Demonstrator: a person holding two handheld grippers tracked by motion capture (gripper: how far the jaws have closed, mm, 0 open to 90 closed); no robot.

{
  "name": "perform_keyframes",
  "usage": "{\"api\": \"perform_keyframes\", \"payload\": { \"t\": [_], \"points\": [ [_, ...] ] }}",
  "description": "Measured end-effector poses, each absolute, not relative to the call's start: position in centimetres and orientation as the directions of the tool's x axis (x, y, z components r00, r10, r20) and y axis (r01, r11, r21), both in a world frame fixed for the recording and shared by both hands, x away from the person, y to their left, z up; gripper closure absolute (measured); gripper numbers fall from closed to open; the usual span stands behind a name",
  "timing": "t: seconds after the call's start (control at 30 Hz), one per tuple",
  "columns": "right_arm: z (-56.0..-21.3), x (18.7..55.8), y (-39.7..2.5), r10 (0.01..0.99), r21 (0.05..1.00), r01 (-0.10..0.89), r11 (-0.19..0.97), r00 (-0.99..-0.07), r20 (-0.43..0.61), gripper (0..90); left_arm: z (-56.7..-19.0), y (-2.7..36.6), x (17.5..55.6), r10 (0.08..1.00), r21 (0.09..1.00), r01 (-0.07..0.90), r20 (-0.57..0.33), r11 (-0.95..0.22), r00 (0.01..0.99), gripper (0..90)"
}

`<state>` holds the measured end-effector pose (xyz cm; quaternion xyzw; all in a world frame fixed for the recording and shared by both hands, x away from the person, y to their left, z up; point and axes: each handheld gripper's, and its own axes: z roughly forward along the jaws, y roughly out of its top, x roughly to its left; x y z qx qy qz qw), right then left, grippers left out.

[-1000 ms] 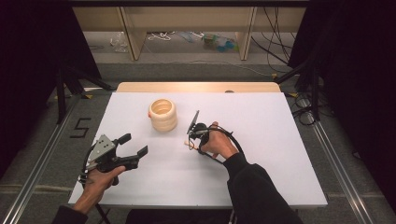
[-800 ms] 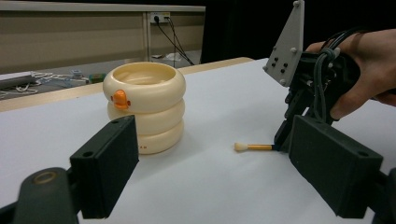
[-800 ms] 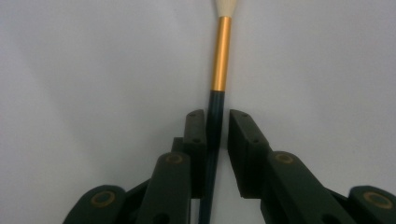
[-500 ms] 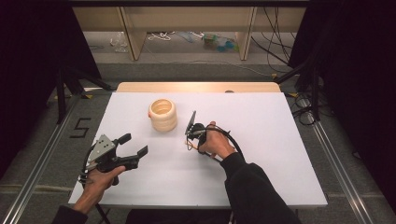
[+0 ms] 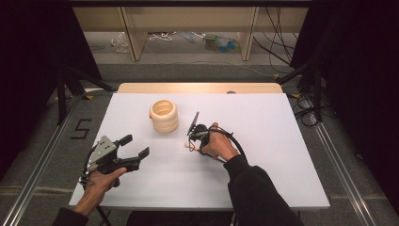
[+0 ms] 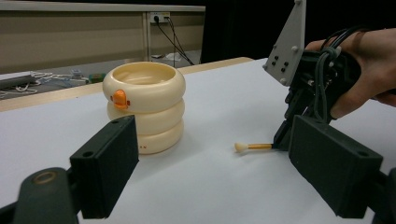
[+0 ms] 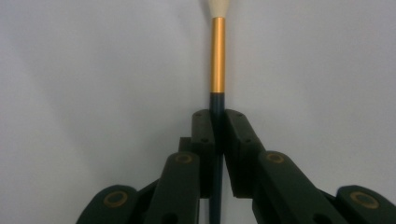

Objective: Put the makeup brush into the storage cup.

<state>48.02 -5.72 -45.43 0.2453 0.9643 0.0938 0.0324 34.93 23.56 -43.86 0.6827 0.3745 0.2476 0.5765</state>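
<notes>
- Since a second ago the right tool [image 5: 194, 137] has slid a little leftward over the surface [image 5: 282, 141], toward the ringed holder; the left tool [image 5: 134, 147] has stayed where it was.
- Right tool: closed on the brush [image 7: 217, 56], its jaws pinching the dark handle just below the gold metal band. The brush lies low and nearly flat, its pale tip [image 6: 241, 148] close to the white surface, perhaps touching it.
- Left tool: jaws wide apart, holding nothing, hovering near the front left of the surface.
- The step in hand looks like carrying the brush to the holder [image 5: 164, 115], which stands just beyond and to the left of the tip.
- The next move likely calls for lifting the brush, tilting it upright and lowering it through the open mouth without knocking the rim.
- The holder is cream, smooth and glossy, shaped like three stacked rings, with a small orange knob [image 6: 120, 99] on its top ring. The brush is slim and round, with a soft bulbous tip.
</notes>
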Motion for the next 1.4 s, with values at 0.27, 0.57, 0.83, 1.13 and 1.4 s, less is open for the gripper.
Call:
{"api": "perform_keyframes", "payload": {
  "t": [0.27, 0.57, 0.83, 1.13, 1.4],
  "points": [
    [-43.5, 47.0, -6.4, 0.460, 0.298, 0.429, 0.853, -0.887, -0.038, 83.1, -43.9, 23.5, 34.9, 0.796, 0.972, 0.227, -0.090, -0.061, 0.598, 15.6],
    [-41.5, 46.3, -8.9, 0.480, 0.518, 0.395, 0.759, -0.877, -0.034, 83.2, -43.9, 23.5, 34.9, 0.797, 0.972, 0.229, -0.092, -0.059, 0.597, 15.7],
    [-41.3, 45.9, -11.0, 0.505, 0.677, 0.369, 0.637, -0.863, -0.004, 83.2, -43.9, 23.4, 34.9, 0.796, 0.972, 0.225, -0.085, -0.066, 0.599, 15.7],
    [-40.9, 45.1, -11.9, 0.500, 0.737, 0.341, 0.583, -0.866, 0.005, 83.2, -43.9, 22.8, 34.9, 0.770, 0.971, 0.231, -0.102, -0.060, 0.630, 15.8],
    [-40.2, 44.2, -11.5, 0.470, 0.799, 0.297, 0.522, -0.883, 0.021, 83.2, -43.6, 22.0, 34.7, 0.758, 0.971, 0.235, -0.115, -0.052, 0.643, 15.7]
  ]
}}
